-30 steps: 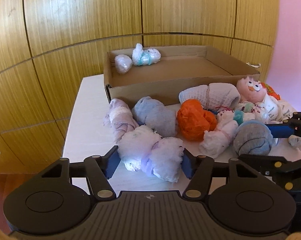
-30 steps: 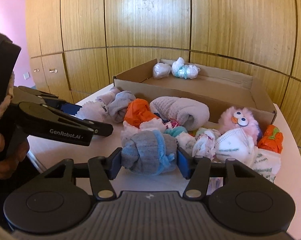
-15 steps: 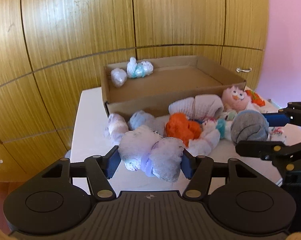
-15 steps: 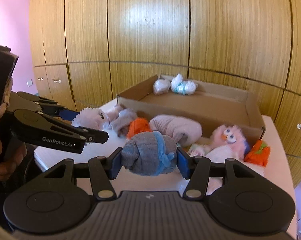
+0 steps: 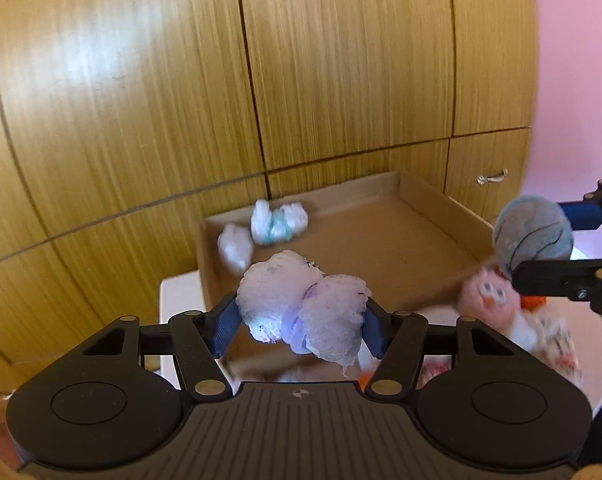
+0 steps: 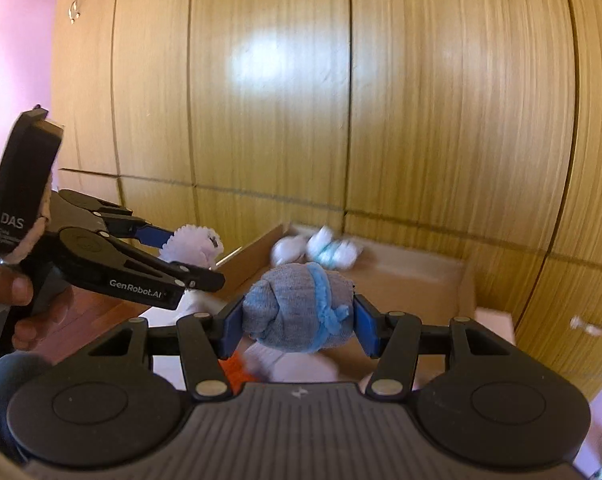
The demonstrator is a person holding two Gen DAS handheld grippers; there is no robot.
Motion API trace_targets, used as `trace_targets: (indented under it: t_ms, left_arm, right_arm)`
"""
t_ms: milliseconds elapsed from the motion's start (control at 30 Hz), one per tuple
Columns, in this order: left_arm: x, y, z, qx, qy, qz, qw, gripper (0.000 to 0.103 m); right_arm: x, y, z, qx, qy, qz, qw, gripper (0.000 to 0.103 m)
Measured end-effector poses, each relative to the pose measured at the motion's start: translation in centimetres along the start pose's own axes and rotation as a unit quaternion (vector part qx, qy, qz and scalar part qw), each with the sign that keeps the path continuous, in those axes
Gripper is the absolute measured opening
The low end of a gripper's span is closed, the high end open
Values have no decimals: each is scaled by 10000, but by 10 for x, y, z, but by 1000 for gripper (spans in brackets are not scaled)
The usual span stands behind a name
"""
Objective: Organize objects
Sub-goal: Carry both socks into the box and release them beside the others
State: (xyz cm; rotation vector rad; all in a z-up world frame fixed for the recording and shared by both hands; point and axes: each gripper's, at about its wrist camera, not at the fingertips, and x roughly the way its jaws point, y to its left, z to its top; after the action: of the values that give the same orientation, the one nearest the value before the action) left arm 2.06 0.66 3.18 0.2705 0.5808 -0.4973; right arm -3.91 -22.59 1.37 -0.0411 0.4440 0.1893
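Wood-panelled cupboards behind shallow brown cardboard box | left gripper clamps fluffy pale-lilac sock bundle, right gripper clamps grey-blue rolled sock, both above box's near wall | step: carry | next: lower inside box, release.

We have lifted both tongs, the left tongs with the lilac bundle and the right tongs with the grey bundle, off the counter toward the box.

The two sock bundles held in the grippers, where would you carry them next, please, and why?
Probably forward over the cardboard box, then release. The left gripper grips the white bundle and the right gripper the grey-blue bundle, both lifted, and two bundles already lie inside.
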Motion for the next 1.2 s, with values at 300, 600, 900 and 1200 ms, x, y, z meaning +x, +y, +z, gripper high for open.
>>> trace_targets:
  t_ms: [300,600,900,1200]
  left_arm:
    - [83,13,53,-177,373,-101,9991,67]
    - [164,14,63,-223,1012,-246,9943,67]
    - [212,22,58,-325,1428,-388,9885,67]
    - [225,29,51,-245,1470,-491,9876,68]
  right_arm:
    - [67,-51,44,-338,160,-106,9992,52]
    - [177,-93,46,-814,965,169,9919,52]
    - [260,-101,38,-1591,1589,646,9722,52]
    - [294,-96,34,-2535,1981,1069,9408,52]
